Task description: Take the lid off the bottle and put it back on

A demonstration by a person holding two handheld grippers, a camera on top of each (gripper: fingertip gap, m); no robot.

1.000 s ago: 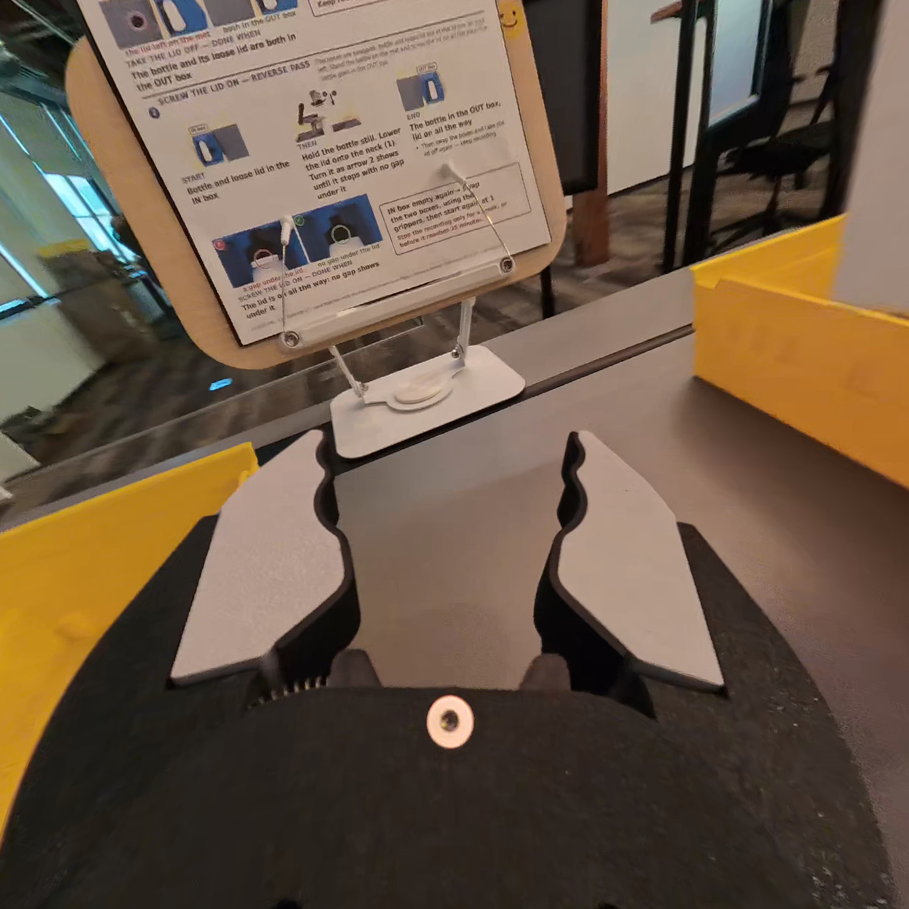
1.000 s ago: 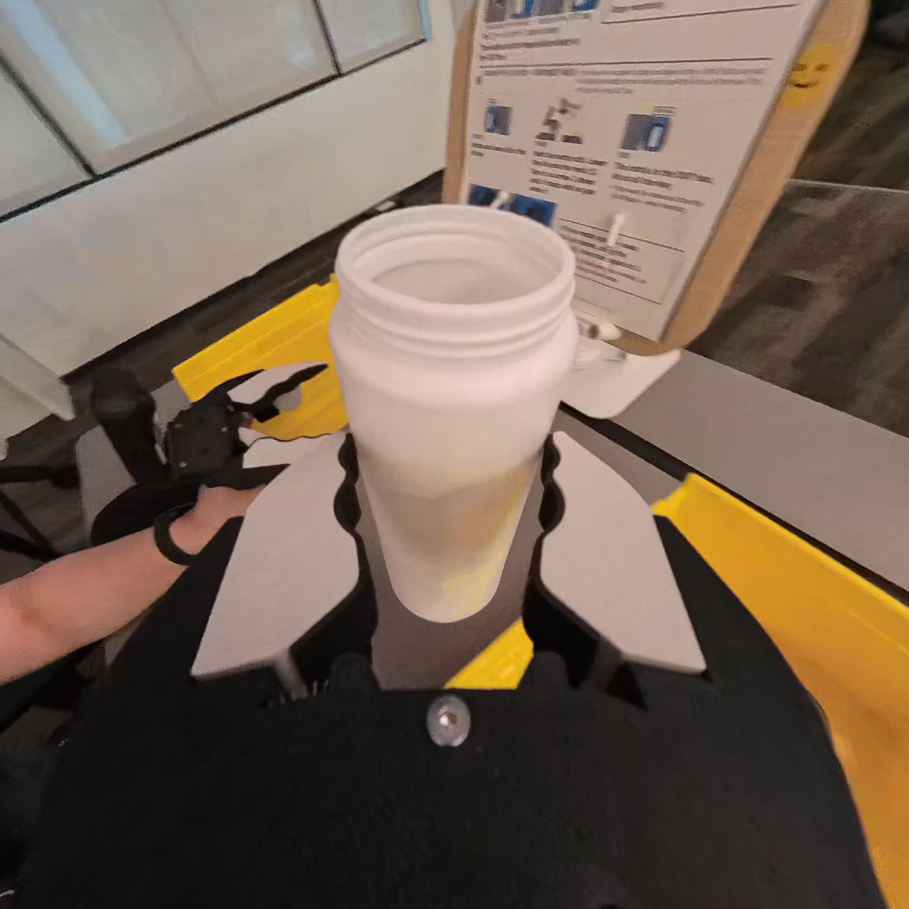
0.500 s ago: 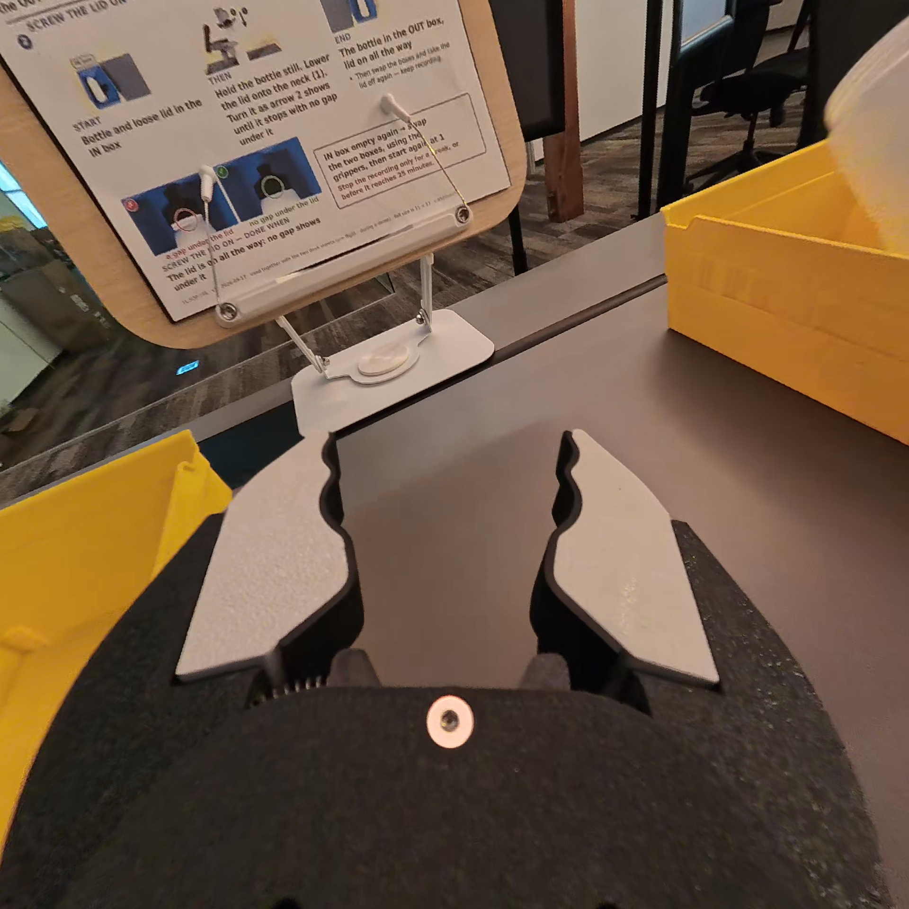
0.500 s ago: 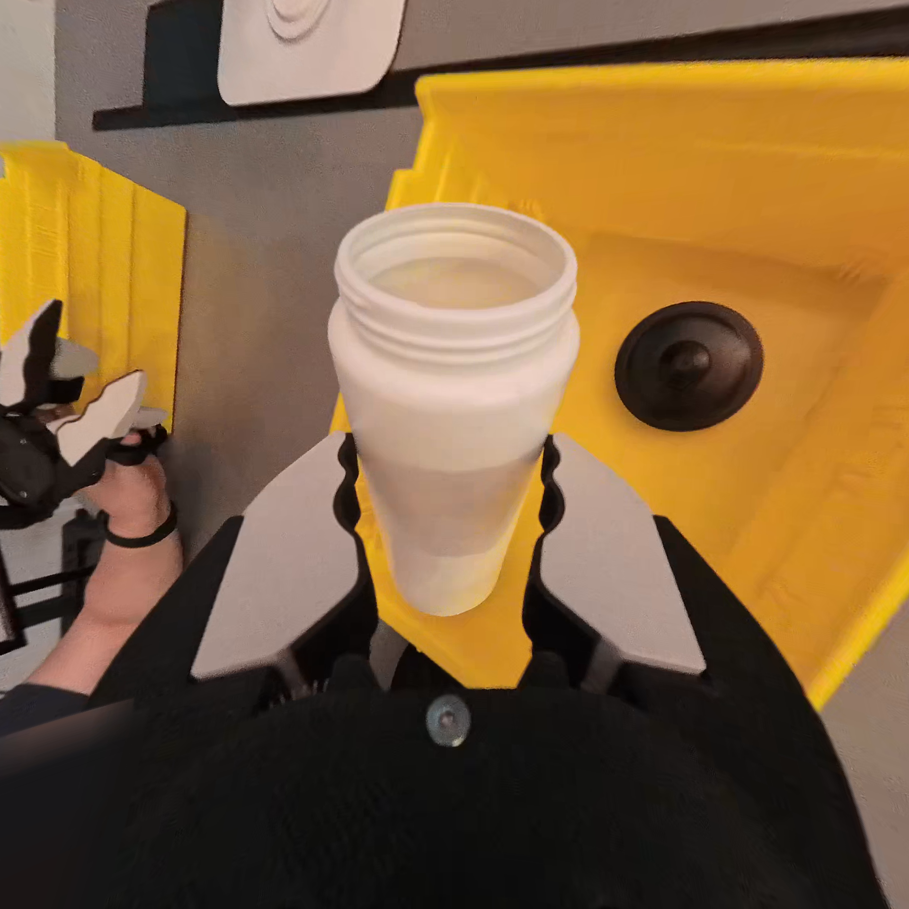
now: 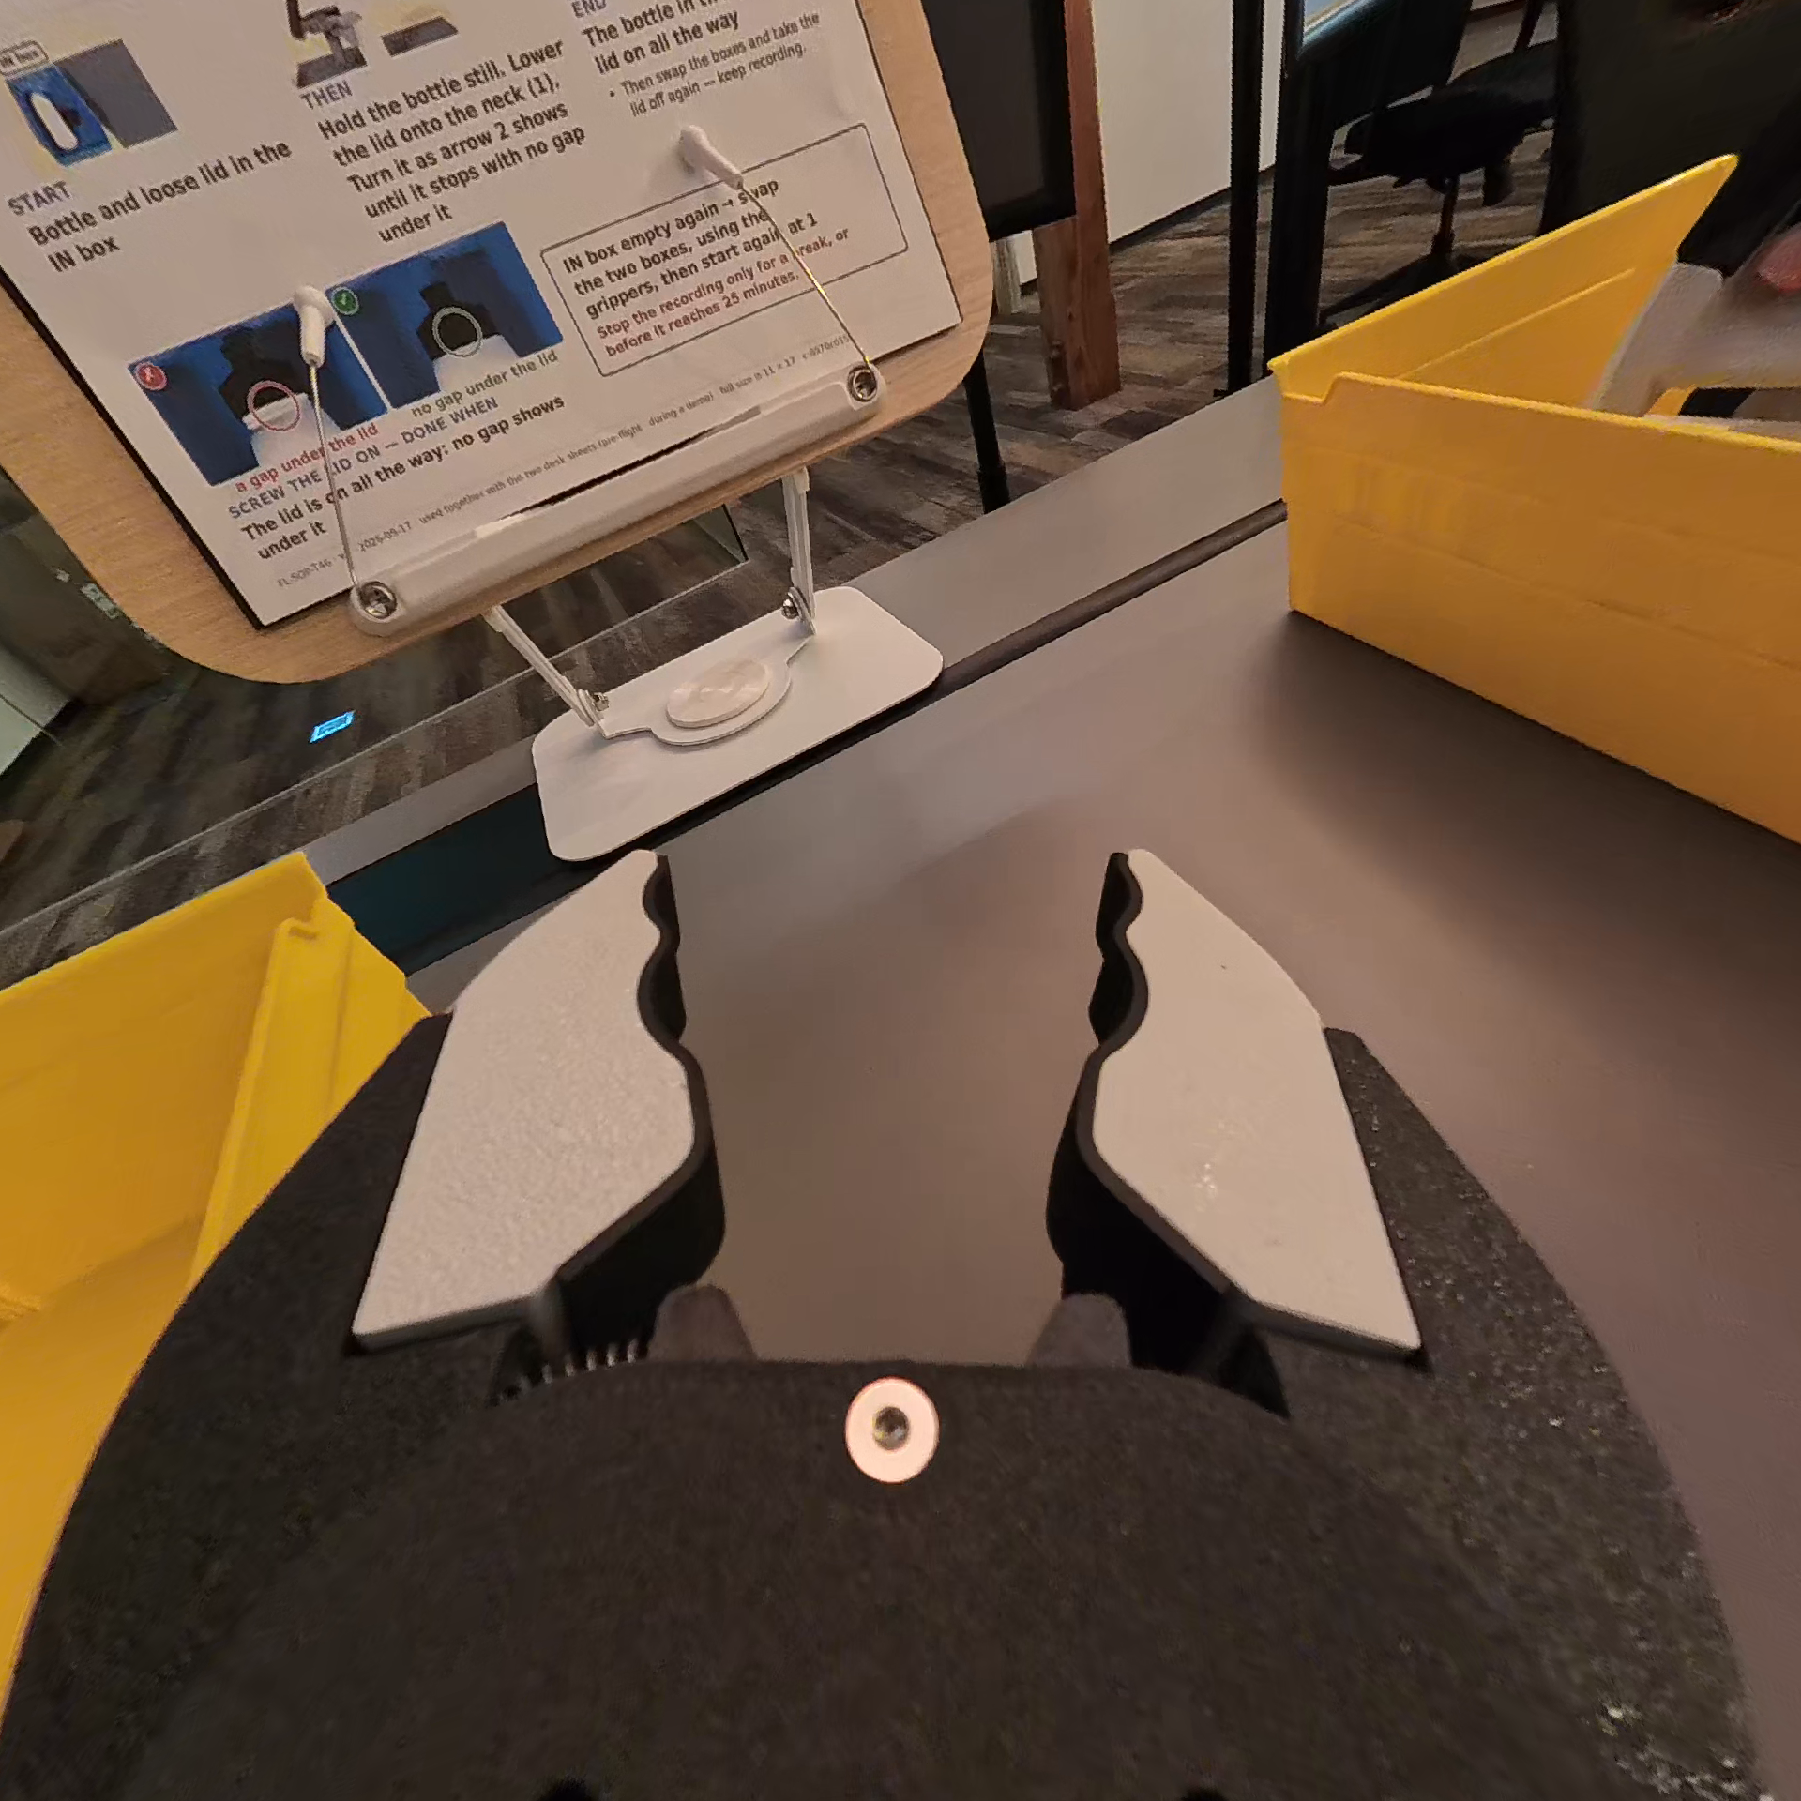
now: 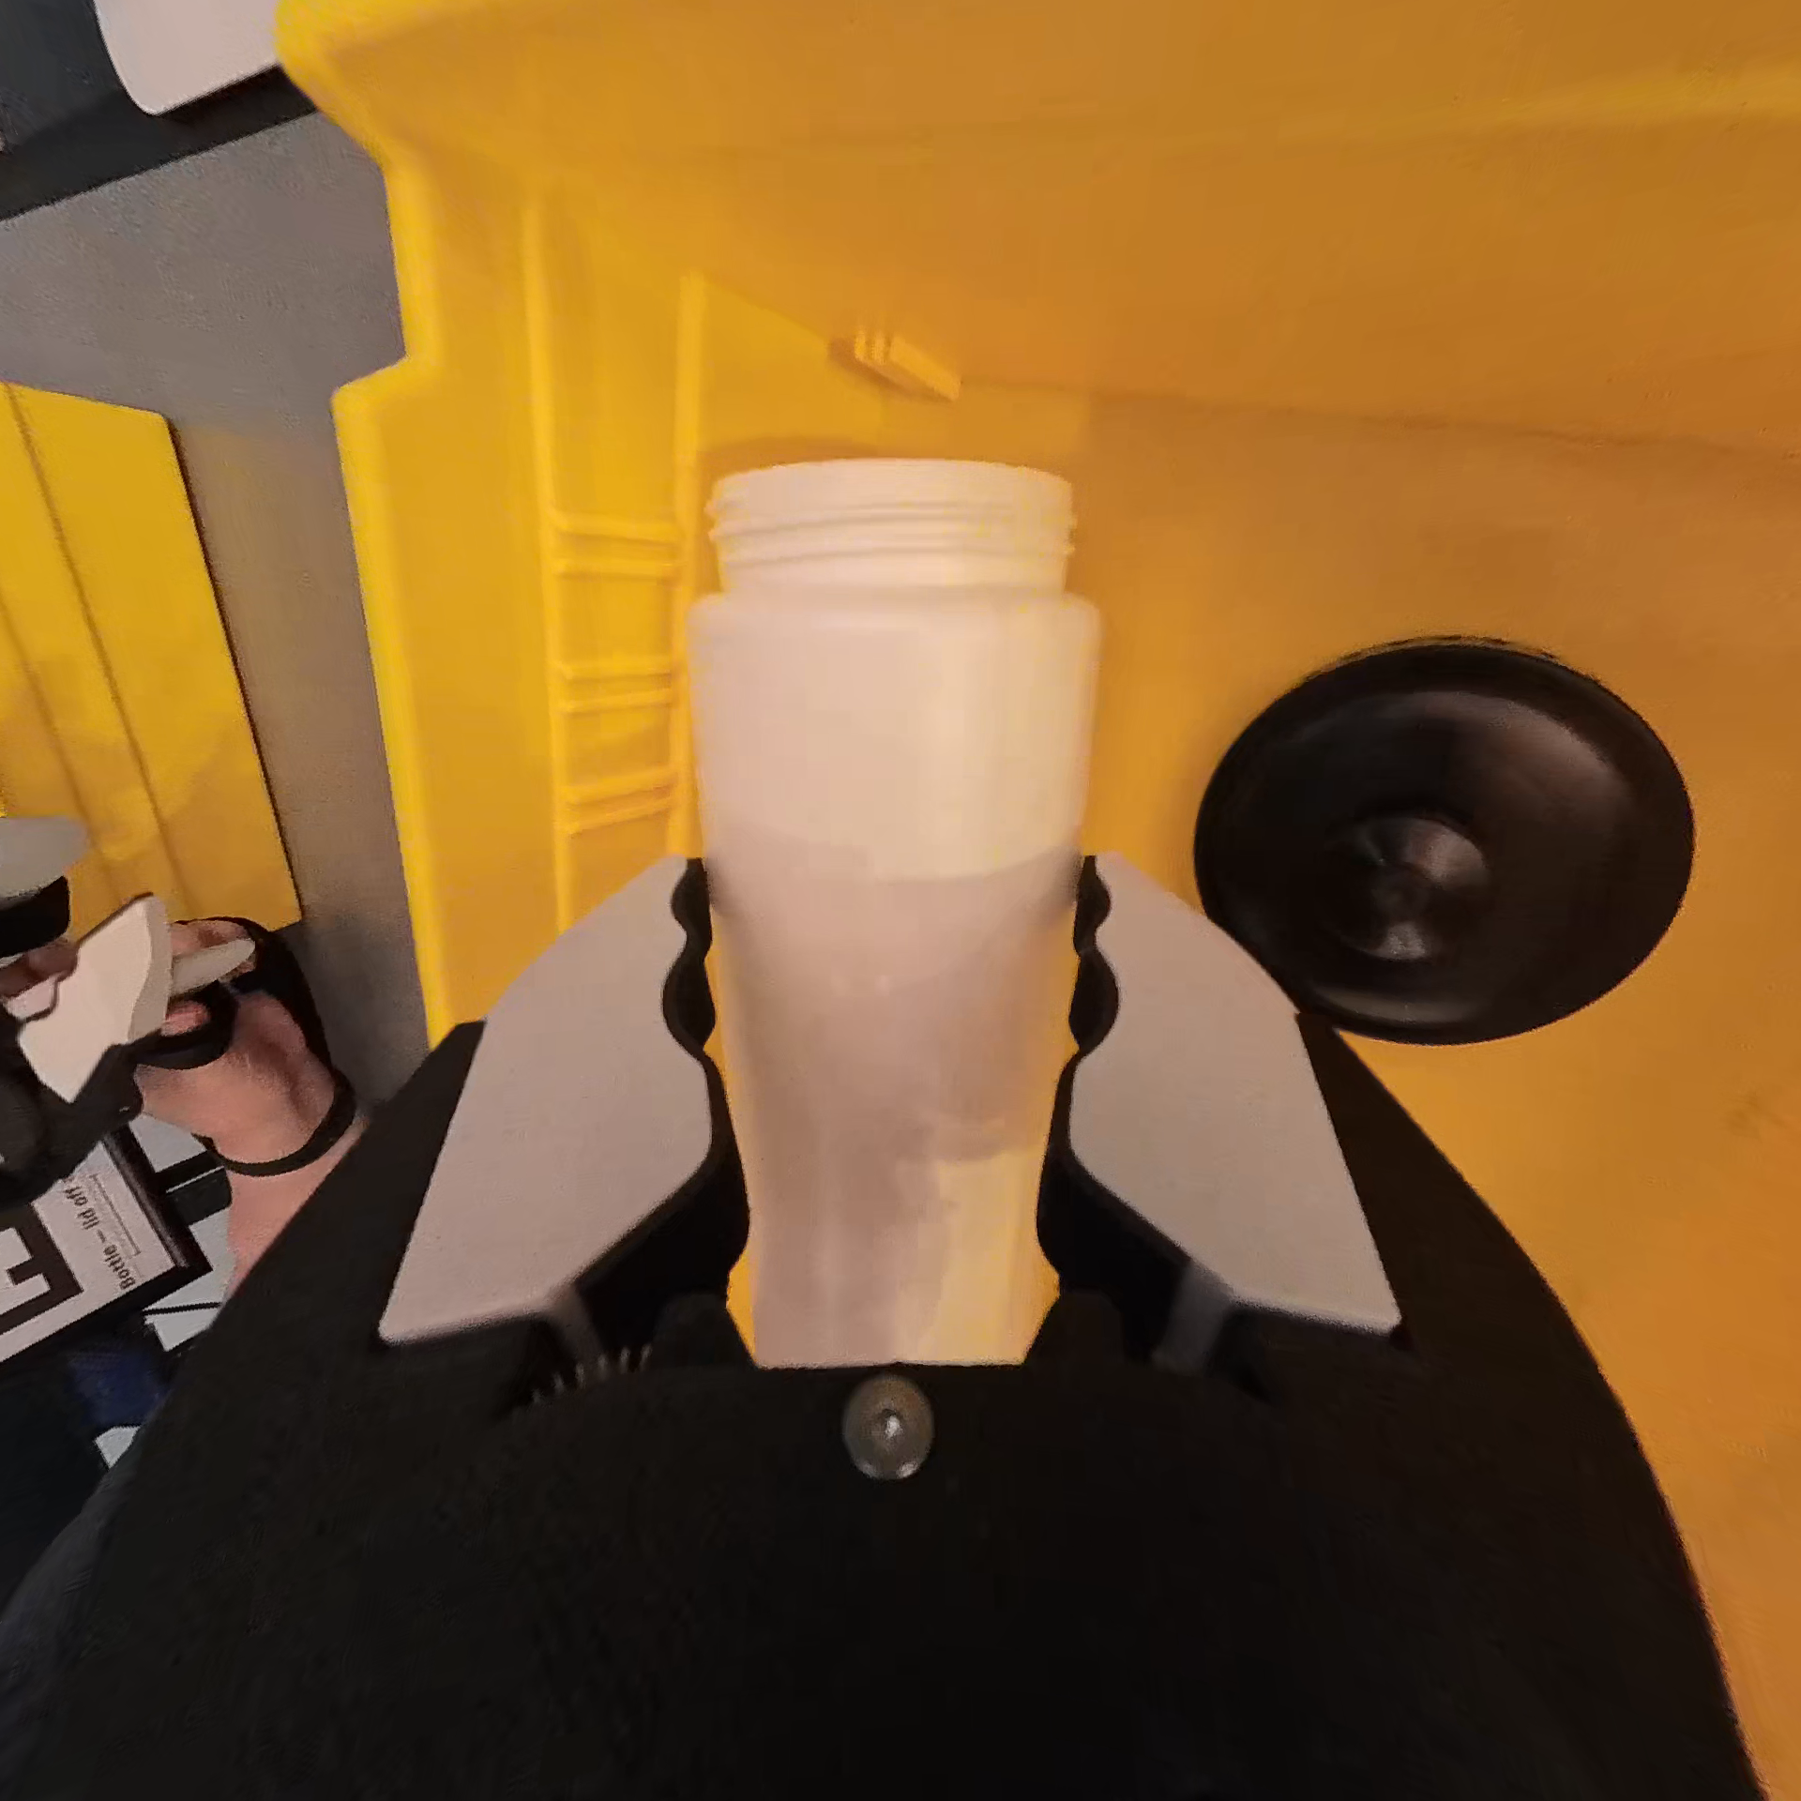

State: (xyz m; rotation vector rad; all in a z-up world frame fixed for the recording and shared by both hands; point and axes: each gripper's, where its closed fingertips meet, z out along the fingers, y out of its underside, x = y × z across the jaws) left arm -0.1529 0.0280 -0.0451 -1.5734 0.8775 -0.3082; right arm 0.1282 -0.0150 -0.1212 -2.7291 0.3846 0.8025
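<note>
- While its base is hidden between them, right gripper (image 6: 892, 936) pinches the lidless translucent white plastic bottle (image 6: 892, 741) over a yellow plastic bin (image 6: 1267, 244).
- Round black lid (image 6: 1442, 843) lies inside the bin.
- Left gripper (image 5: 882, 877) is spread, empty, before a printed instruction sheet (image 5: 468, 244), partly cropped.

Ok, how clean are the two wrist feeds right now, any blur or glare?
Right wrist view: soft motion blur over the bottle, black lid and yellow bin; strong yellow cast. Left wrist view: sharp on the left gripper, mild sheen on the table, wide-angle bending, blur only at the far right edge.
</note>
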